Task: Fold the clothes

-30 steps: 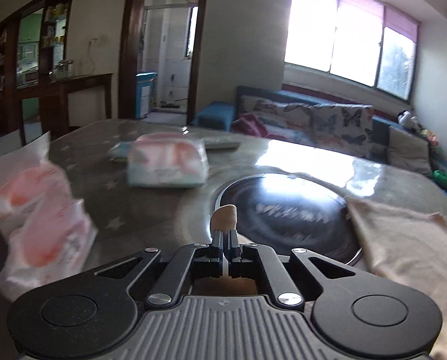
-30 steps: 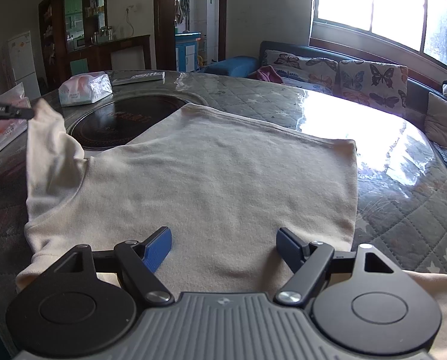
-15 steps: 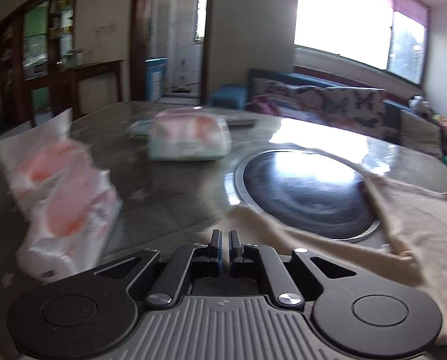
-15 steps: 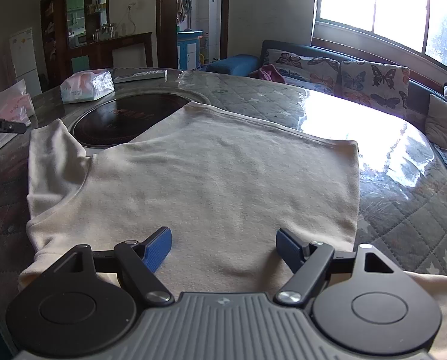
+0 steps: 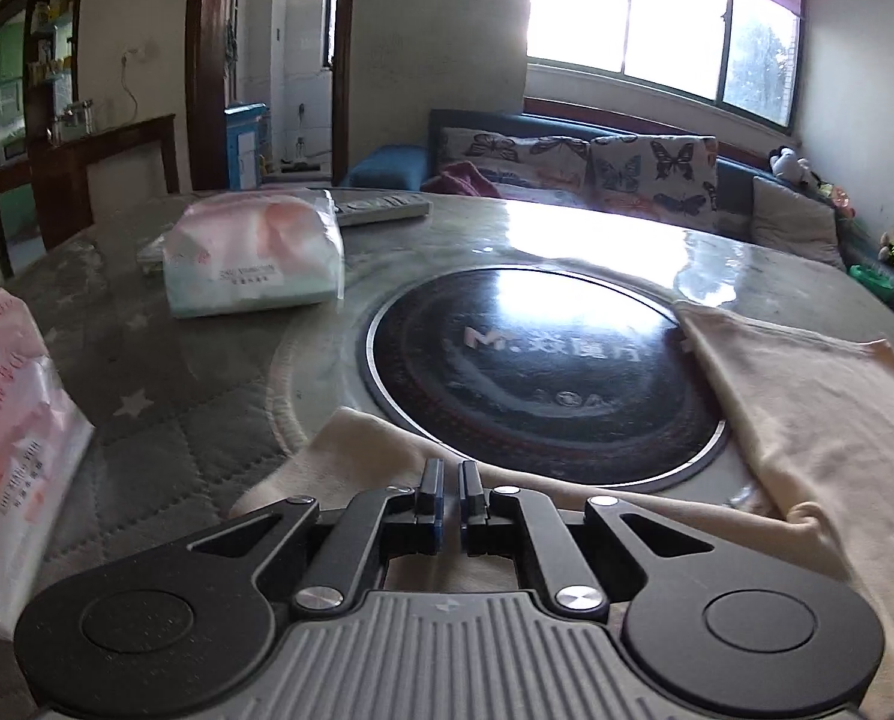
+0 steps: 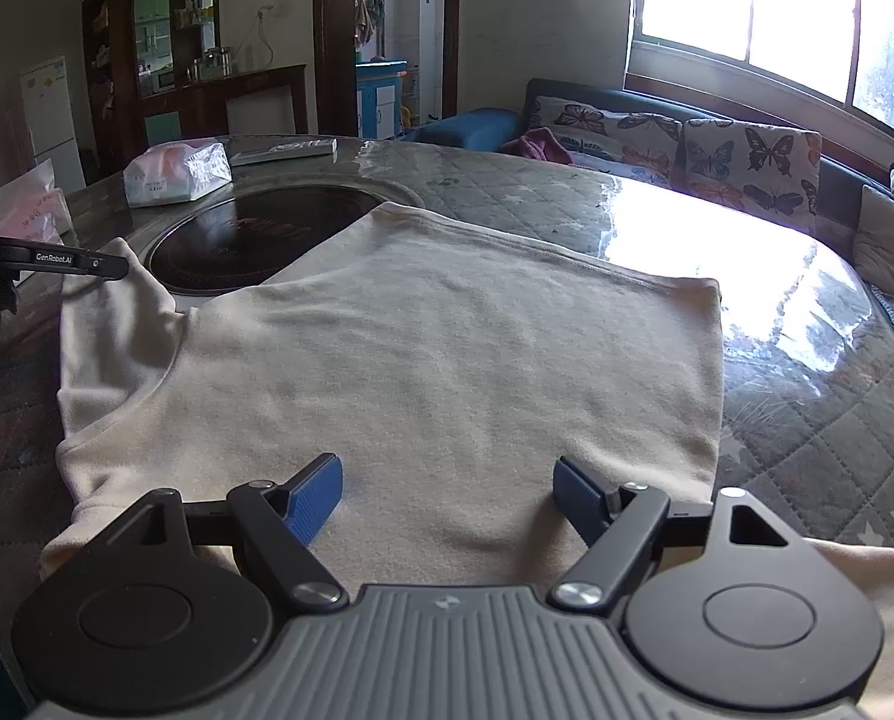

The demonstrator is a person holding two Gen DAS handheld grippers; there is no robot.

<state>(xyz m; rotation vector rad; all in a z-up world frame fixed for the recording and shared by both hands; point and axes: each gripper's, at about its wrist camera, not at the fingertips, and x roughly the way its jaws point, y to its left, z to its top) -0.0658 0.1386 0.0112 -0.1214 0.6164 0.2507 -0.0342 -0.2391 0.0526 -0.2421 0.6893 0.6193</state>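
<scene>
A cream shirt (image 6: 447, 348) lies spread flat on the quilted round table (image 6: 807, 420). Its left sleeve (image 5: 357, 450) rests on the table beside the black round hob (image 5: 537, 372). My left gripper (image 5: 452, 468) hovers just over that sleeve, jaws shut with only a thin slit and no cloth between them. In the right wrist view the left gripper (image 6: 111, 267) reaches in from the left above the sleeve (image 6: 111, 324). My right gripper (image 6: 447, 468) stands wide open low over the near part of the shirt, gripping nothing.
A tissue pack (image 5: 249, 258) and a remote (image 5: 381, 207) lie at the far side of the table. A pink plastic bag (image 5: 3, 420) sits at the left edge. A sofa with butterfly cushions (image 5: 627, 162) stands behind the table under the window.
A second ago the left gripper held the sleeve tip up. The sleeve now lies on the table and the left gripper has come forward and down over it. The right gripper has not moved.
</scene>
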